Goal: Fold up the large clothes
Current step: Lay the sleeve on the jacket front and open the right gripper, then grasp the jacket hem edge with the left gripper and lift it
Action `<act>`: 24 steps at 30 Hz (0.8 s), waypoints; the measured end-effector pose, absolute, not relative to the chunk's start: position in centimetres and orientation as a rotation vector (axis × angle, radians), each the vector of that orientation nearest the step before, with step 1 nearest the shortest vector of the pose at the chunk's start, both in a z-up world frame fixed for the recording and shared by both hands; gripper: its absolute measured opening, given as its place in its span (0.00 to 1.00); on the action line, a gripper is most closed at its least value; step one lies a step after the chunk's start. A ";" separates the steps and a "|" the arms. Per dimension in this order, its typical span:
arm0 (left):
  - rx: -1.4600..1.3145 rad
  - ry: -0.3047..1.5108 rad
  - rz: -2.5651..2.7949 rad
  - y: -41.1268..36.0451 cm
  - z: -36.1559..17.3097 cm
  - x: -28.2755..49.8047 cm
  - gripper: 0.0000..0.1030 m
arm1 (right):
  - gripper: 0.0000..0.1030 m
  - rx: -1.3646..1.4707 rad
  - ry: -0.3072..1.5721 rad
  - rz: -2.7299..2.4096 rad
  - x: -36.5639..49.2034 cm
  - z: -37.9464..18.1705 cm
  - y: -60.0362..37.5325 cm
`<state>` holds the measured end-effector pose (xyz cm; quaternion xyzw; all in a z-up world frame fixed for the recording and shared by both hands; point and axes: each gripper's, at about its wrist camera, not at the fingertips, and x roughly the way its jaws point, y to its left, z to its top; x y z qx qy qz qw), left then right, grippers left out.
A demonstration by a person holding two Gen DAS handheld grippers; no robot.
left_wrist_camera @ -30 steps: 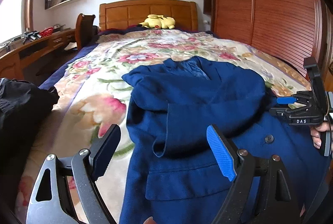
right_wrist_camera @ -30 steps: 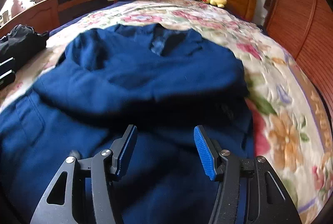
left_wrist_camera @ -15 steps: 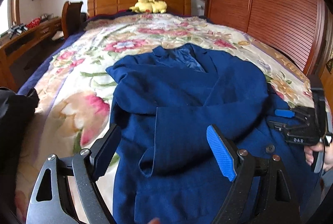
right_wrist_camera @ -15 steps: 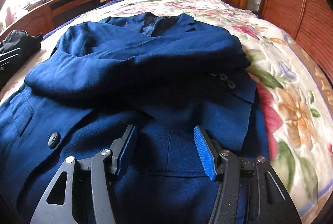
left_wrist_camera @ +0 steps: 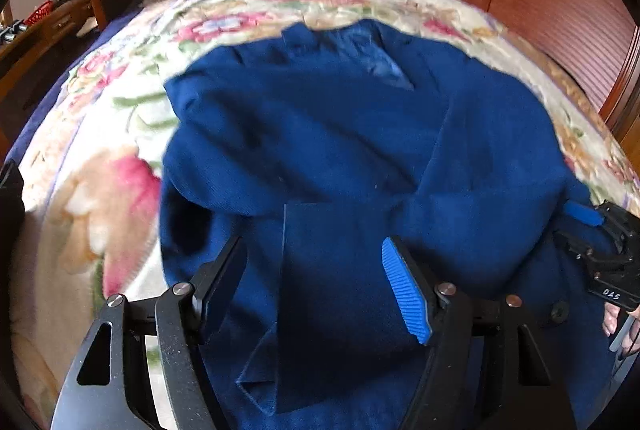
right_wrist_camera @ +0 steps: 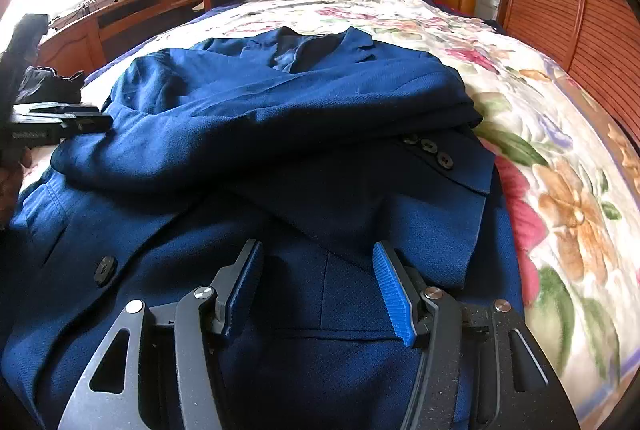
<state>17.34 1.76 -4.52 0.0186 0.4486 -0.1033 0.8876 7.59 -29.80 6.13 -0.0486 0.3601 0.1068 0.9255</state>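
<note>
While the blue jacket (right_wrist_camera: 280,134) lies on the bed (right_wrist_camera: 560,190), your left tongs (left_wrist_camera: 312,294), jaws just narrowing, straddle its sleeve cuff (left_wrist_camera: 336,310) ungripped; your right tongs (right_wrist_camera: 316,290) hover released over its front.

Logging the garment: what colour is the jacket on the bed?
Dark blue jacket, clearest in the right wrist view.

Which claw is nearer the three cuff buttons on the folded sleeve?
Right. The right claw sits just below the cuff buttons on the blue jacket; the left claw is far across it.
</note>
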 end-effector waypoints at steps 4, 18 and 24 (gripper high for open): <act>0.046 0.936 -0.227 1.5 -4.7 16.9 0.64 | 0.57 -0.100 0.738 0.220 7.6 6.1 -29.8; 0.125 0.841 -0.275 0.3 -3.0 12.5 0.01 | 0.57 -0.107 0.741 0.218 7.8 6.0 -29.7; 0.130 0.803 -0.235 1.1 -1.8 12.4 0.04 | 0.57 -0.122 0.737 0.213 7.8 6.0 -29.6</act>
